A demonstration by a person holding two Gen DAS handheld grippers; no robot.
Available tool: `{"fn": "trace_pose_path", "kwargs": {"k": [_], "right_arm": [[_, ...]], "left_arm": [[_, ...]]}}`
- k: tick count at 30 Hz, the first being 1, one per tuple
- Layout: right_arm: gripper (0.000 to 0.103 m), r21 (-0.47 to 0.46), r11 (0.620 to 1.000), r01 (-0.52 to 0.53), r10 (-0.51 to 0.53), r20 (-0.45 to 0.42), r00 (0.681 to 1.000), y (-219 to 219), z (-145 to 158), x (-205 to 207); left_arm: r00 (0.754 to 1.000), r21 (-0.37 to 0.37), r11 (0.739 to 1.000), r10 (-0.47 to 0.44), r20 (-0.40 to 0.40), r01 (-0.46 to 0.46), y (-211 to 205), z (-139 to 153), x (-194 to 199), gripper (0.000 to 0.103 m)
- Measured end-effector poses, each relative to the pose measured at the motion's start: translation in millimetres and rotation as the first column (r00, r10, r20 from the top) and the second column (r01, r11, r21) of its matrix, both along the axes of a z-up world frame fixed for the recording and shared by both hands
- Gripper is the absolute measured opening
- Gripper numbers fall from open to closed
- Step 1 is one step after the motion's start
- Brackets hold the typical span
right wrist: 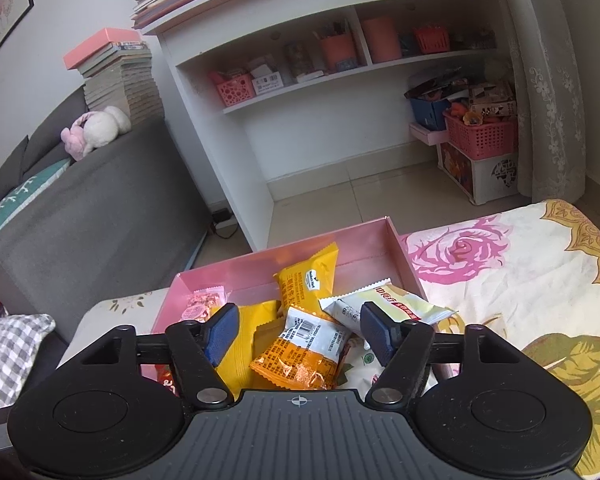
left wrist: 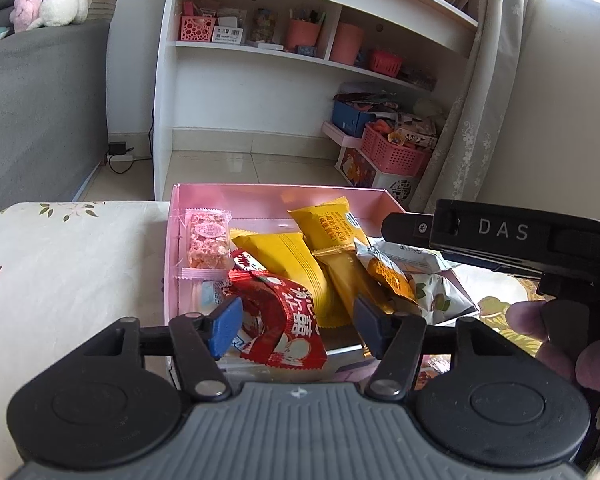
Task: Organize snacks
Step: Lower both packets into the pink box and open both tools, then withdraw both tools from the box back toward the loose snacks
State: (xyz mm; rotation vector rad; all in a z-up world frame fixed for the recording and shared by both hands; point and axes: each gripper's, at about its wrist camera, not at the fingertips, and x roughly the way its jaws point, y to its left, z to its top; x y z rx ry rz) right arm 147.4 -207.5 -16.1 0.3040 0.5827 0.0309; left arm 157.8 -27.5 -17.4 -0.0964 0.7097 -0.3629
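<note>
A floral bedspread (right wrist: 520,280) carries the pink box (right wrist: 404,252), walled to keep the snacks (right wrist: 300,344) heaped together. Both tools hover spread and empty: left tool (left wrist: 296,320) above the red packet (left wrist: 284,320), right tool (right wrist: 298,334) above the orange one.

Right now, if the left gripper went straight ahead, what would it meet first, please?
Probably the red snack packet lying between the open left gripper fingers, in the pink box; depth is unclear.
</note>
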Motion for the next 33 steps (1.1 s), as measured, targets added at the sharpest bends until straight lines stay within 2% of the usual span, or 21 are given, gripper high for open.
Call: {"fn": "trace_pose_path", "kwargs": {"k": [12,16,23,27,33], "right_arm": [[0.088,-0.046,0.998,-0.031,0.03,-0.031,0.999,3,19,-23],[0.092,-0.046,0.998,-0.031,0.03,-0.036,0.999,-2,24,-35],[0.093,-0.084,0.996,-0.032,0.028,-0.05,0.998,-7,25,-56],[0.099,-0.111,0.993,-0.033,0.028,-0.051,0.998,-9,25,-68],[0.1,-0.137,0.989,-0.052,0.041,-0.08,0.996,-11,15,-83]], "left_arm": [[0.999,0.043,0.998,-0.037,0.017,0.036,4,14,-21,0.09],[0.998,0.091,0.995,-0.046,0.042,0.042,4,18,-30,0.094],[0.997,0.12,0.991,-0.063,0.044,0.057,9,21,-43,0.1],[0.997,0.133,0.989,-0.064,0.035,0.059,16,19,-48,0.103],[0.998,0.165,0.985,-0.059,0.002,0.058,32,6,-56,0.103]]}}
